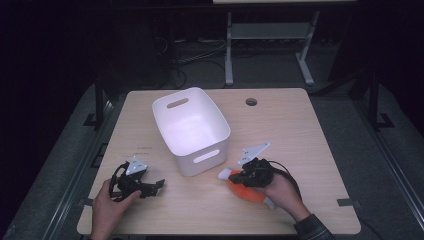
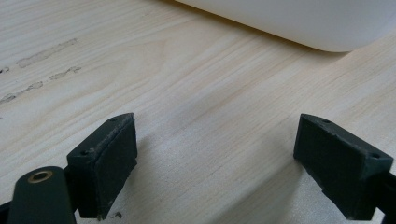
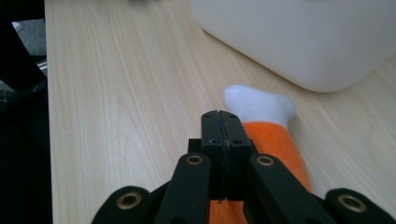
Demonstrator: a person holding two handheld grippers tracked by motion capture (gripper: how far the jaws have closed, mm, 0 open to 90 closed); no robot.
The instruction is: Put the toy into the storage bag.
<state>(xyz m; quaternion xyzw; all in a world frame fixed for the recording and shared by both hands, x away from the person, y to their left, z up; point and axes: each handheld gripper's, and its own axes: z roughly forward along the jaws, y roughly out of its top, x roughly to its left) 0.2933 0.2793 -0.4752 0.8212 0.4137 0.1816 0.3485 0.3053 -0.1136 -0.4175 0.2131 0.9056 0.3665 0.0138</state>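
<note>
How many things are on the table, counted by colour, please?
White: 1, the bin
Orange and white: 1, the plush toy
Total: 2

My light wooden table (image 1: pixel 300 130) with a round cable hole (image 1: pixel 251 102), grey carpeted floor (image 1: pixel 345 120), dark unlit surroundings, white metal desk frame (image 1: pixel 229 50) behind, black cables (image 1: pixel 200 57) on floor.

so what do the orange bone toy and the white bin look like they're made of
Bone toy: soft plush fabric, going by its fuzzy matte surface and rounded white end. White bin: probably moulded plastic, smooth with a slight sheen, rounded corners and cut-out handles.
</note>
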